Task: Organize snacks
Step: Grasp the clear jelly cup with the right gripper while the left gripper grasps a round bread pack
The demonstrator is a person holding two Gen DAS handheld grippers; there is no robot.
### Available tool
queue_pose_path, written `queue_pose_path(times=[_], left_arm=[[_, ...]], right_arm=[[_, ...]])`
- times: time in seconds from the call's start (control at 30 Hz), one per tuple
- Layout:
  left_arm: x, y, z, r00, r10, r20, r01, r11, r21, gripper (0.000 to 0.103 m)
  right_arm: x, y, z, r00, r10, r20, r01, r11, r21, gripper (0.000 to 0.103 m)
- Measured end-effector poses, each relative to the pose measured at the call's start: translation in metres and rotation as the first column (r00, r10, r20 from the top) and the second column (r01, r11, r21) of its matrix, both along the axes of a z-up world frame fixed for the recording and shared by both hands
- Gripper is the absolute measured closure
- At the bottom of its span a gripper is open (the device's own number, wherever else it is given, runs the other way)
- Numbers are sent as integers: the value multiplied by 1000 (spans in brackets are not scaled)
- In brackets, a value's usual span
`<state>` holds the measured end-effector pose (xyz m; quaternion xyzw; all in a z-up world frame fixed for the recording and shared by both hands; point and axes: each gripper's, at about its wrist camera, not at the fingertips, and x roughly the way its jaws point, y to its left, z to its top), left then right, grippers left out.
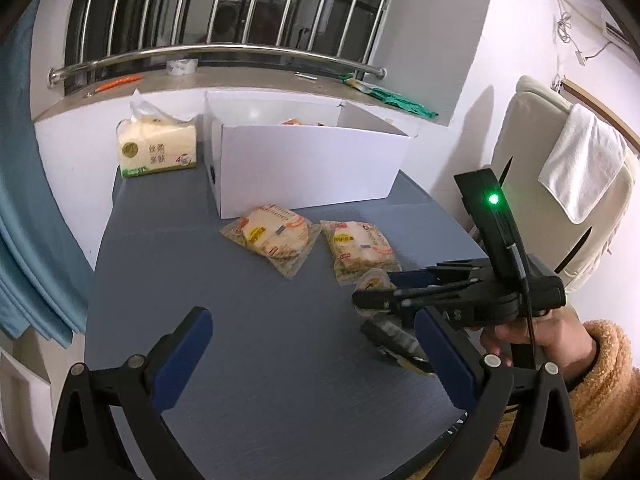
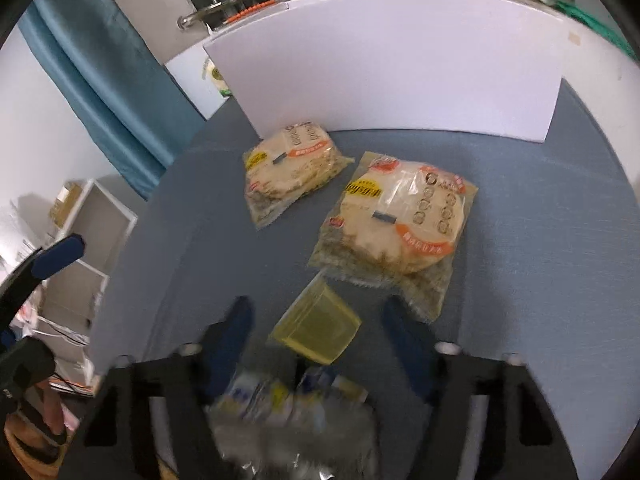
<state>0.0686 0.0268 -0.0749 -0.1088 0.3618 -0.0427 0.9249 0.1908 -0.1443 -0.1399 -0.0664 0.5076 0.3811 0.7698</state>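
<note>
Two clear packets of round crackers lie on the grey-blue table, one by the white box [image 1: 276, 236] [image 2: 290, 170] and one to its right [image 1: 360, 250] [image 2: 396, 224]. A small yellow jelly cup [image 2: 318, 326] [image 1: 374, 280] lies between the fingers of my right gripper [image 2: 316, 320], which is open just above it. A blurred silvery snack packet [image 2: 288, 412] [image 1: 394, 336] lies under that gripper. My left gripper [image 1: 312, 346] is open and empty over the table's near part. The white box [image 1: 308, 168] [image 2: 400, 80] stands at the back, with a snack showing inside.
A tissue pack [image 1: 158, 146] stands left of the box. A windowsill with a steel rail [image 1: 216, 54] runs behind. A cream chair with a white towel [image 1: 580, 160] stands at the right. A blue curtain [image 1: 24, 200] hangs at the left, with white shelves [image 2: 92, 240] below.
</note>
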Motion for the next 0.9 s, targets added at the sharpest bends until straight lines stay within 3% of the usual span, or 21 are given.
queue_pose_path(times=[0.03, 0.17, 0.33, 0.5, 0.73, 0.9], left_arm=[[0, 1, -1, 1000, 2, -1, -2, 1000, 0, 0], [1, 3, -4, 1000, 6, -7, -6, 1000, 5, 0], [16, 3, -10, 1000, -2, -30, 2, 1000, 21, 0], [56, -2, -18, 998, -45, -52, 49, 996, 71, 0], [134, -4, -41, 989, -74, -130, 98, 976, 196, 0], [173, 4, -62, 978, -74, -197, 114, 972, 204, 0]], right_arm=[[2, -1, 0, 1000, 8, -16, -8, 1000, 12, 56], [-3, -3, 2, 999, 43, -21, -43, 999, 15, 56], [-13, -20, 19, 999, 37, 10, -38, 996, 84, 57], [-14, -51, 45, 999, -29, 41, 22, 987, 160, 56], [-13, -83, 62, 994, -92, 67, 76, 974, 215, 57], [-14, -100, 67, 990, -120, 68, 102, 968, 229, 57]])
